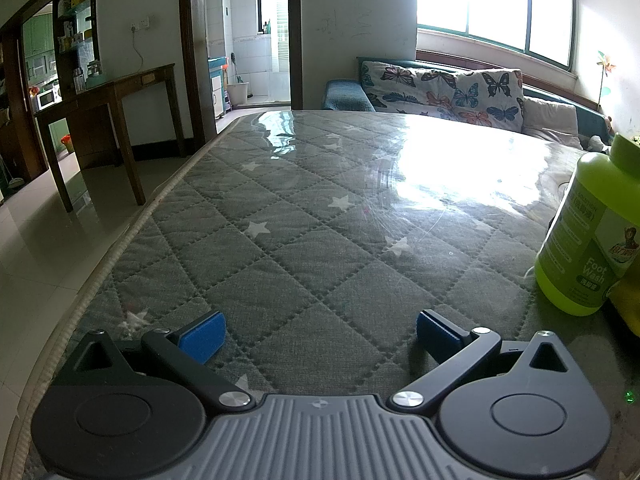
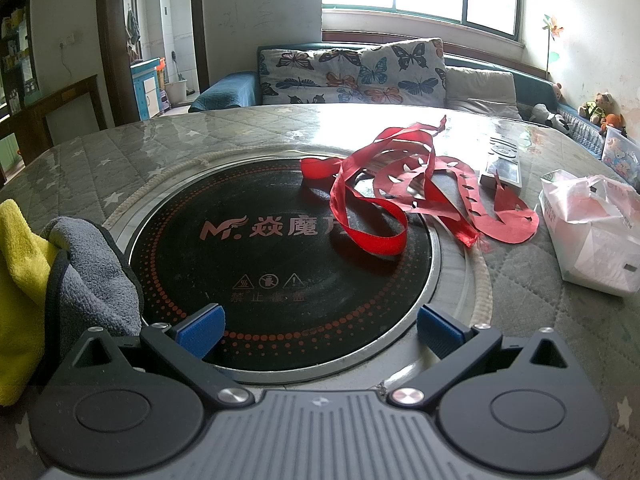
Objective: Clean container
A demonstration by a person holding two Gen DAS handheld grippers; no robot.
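**Both tongs released over the desk, green bottle off to the side**

The left tongs (image 1: 320, 334) are hovering released, gripping nothing, above the quilted desk (image 1: 288, 240). The green bottle (image 1: 584, 236) is standing upright ahead and to their right. The right tongs (image 2: 320, 330) are also gaping empty over the black cooktop (image 2: 280, 264); a grey cloth (image 2: 94, 276) is lying just left, red ribbons (image 2: 404, 196) ahead.

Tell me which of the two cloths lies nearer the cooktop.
The grey cloth; its edge overlaps the cooktop rim, while the yellow cloth sits farther left.
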